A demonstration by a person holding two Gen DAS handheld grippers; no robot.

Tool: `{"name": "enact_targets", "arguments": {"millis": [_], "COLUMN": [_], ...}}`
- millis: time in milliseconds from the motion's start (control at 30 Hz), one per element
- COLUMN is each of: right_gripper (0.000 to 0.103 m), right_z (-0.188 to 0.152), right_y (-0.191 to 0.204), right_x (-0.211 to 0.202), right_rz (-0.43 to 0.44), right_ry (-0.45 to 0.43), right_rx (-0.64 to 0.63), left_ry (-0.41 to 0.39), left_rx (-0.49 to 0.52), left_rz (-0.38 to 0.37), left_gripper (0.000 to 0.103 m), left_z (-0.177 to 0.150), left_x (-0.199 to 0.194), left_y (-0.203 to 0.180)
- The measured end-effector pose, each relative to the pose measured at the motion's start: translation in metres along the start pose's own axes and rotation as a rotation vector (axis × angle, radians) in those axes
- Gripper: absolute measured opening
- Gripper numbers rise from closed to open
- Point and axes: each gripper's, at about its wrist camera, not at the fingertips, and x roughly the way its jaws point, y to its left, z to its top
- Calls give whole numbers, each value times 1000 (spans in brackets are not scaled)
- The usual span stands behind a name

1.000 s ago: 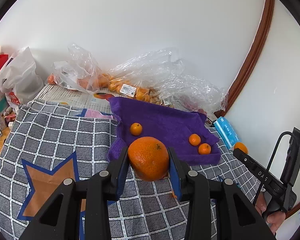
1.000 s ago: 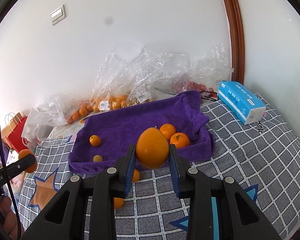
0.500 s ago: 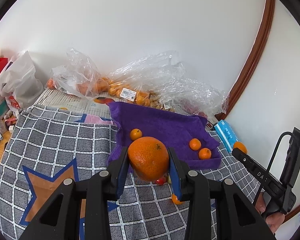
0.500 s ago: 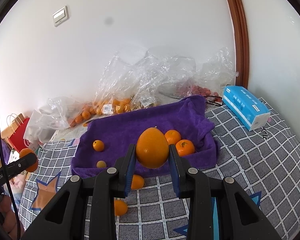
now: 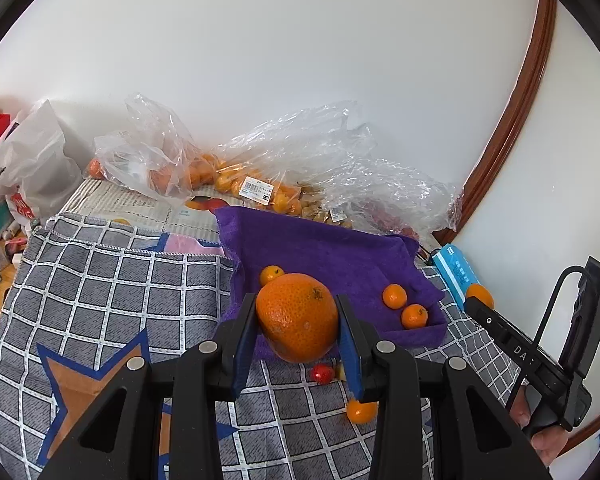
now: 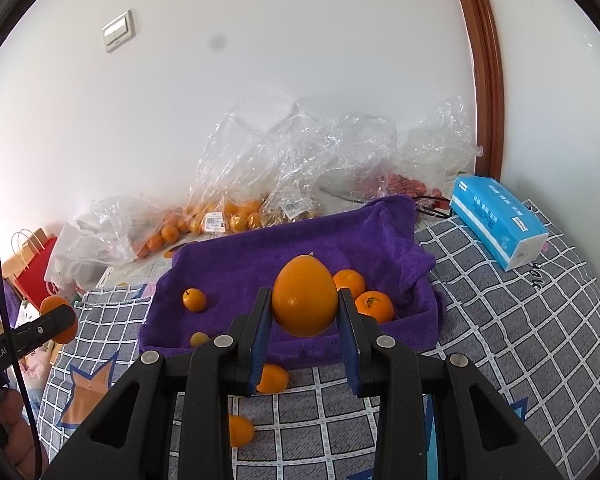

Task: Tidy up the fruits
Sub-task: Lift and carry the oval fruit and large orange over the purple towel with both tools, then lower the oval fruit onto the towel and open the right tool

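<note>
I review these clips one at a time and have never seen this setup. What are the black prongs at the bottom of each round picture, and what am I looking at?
No robot here: a person holds a hand-held gripper in each hand, and each has a fisheye camera looking along its two fingers, hence the round pictures. One picture is from the left gripper, the other from the right gripper.

The left gripper is shut on a large bumpy orange. The right gripper is shut on a smooth egg-shaped orange fruit.

Below lies a grey checked cloth with a purple towel on it. Small oranges sit on the towel, and a few more fruits lie on the cloth in front of it. Behind are clear plastic bags of fruit and a blue tissue pack.
</note>
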Motion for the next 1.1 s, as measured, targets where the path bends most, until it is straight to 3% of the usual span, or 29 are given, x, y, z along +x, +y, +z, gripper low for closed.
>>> {"name": "enact_targets", "arguments": {"millis": [1100], "right_gripper": [32], "right_z": [12], "right_y": [2], "right_x": [69], "right_rz": [-12], "right_ry": [59], "right_rx": [-23], "left_ry": [52], "left_rx": [-19], "left_rz": [8], "left_gripper": [35], "left_z": [24], "left_x": [68], "left_y": [11]}}
